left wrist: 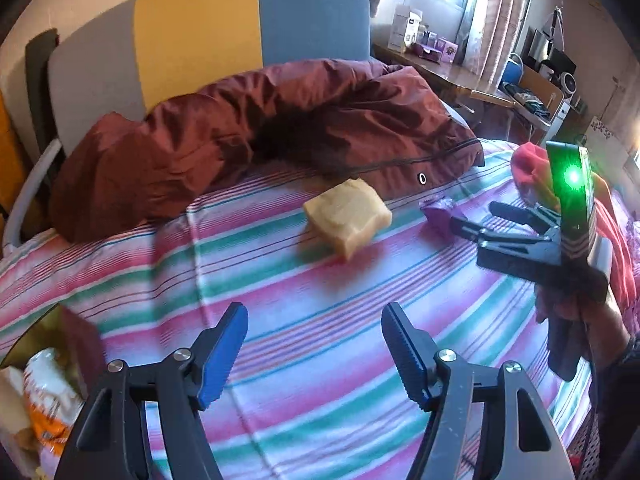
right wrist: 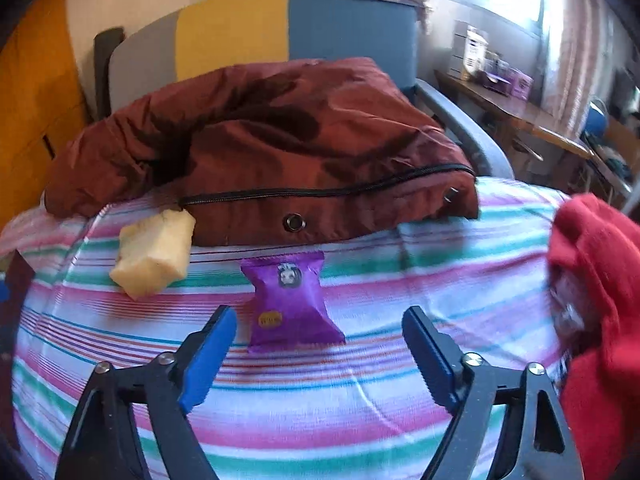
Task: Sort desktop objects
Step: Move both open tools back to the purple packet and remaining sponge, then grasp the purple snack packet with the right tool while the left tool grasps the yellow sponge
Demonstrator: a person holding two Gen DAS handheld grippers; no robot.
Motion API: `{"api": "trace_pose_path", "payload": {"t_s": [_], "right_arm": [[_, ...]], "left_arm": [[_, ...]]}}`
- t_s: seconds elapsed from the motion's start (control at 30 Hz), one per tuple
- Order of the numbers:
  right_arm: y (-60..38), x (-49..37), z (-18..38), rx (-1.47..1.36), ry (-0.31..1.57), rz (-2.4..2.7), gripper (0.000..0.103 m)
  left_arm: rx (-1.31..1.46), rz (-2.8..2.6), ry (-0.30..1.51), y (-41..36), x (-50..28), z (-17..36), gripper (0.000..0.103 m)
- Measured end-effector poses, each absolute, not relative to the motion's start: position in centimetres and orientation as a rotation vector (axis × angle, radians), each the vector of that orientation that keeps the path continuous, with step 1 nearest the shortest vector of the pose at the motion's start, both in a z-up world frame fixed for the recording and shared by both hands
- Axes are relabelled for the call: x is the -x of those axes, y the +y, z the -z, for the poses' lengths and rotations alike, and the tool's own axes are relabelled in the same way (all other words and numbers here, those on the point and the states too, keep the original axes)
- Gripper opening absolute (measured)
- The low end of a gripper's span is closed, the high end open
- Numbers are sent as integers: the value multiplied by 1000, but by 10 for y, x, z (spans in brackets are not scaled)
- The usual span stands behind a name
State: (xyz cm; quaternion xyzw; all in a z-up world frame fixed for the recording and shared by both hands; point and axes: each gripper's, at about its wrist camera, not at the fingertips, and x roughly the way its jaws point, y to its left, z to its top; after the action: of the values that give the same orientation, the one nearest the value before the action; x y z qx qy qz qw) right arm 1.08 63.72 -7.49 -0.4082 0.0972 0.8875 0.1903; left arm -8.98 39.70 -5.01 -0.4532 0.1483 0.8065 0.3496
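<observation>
Blue-padded jaws of the right gripper (right wrist: pixel 316 344) are being held released, nothing gripped, the purple snack packet (right wrist: pixel 291 300) lying on the striped bedspread (right wrist: pixel 360 420) at 12 o'clock. Both pads should be lowered astride it. Left gripper (left wrist: pixel 314 352) jaws released; yellow block (left wrist: pixel 347 216) at 12 o'clock.

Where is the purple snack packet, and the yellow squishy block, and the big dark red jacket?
Purple foil snack packet (right wrist: pixel 290 300), right wrist view, middle of its front.
Pale yellow spongy block (left wrist: pixel 347 216), left wrist view, top face.
Dark red puffy jacket (right wrist: pixel 304 136), right wrist view, upper folds.
</observation>
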Motion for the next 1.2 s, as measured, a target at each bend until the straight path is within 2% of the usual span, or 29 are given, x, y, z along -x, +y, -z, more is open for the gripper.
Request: {"api": "trace_pose_path", "payload": {"t_s": [0.23,0.37,0.4,0.47,0.63,0.77,0.87,1.0,1.2], "right_arm": [[647,15,85,1213,256,-2505,77],[651,20,93,1261,274,-2498,45],[651,21,95,1271,272,-2494,44],[650,20,97,1267,265,-2494,44],[648,15,97,1268,241,-2498,44],[646,12,97,1266,228,-2503,44],[645,10,97,1259,219,-2505,44],[637,14,99,1258,184,-2503,43],[632,12,98,1262,199,-2489,41]], "left_arm": [[1273,-2038,234,427,128,64,70],[1327,-2026,174,448,146,70,76],[1346,-2016,150,452,151,74,81],[1402,-2014,116,462,160,84,85],[1491,-2006,13,479,174,101,86],[1527,-2029,40,495,181,109,86],[1535,-2042,125,506,180,117,83],[1449,-2052,213,505,167,116,71],[1387,-2062,302,487,146,114,69]]}}
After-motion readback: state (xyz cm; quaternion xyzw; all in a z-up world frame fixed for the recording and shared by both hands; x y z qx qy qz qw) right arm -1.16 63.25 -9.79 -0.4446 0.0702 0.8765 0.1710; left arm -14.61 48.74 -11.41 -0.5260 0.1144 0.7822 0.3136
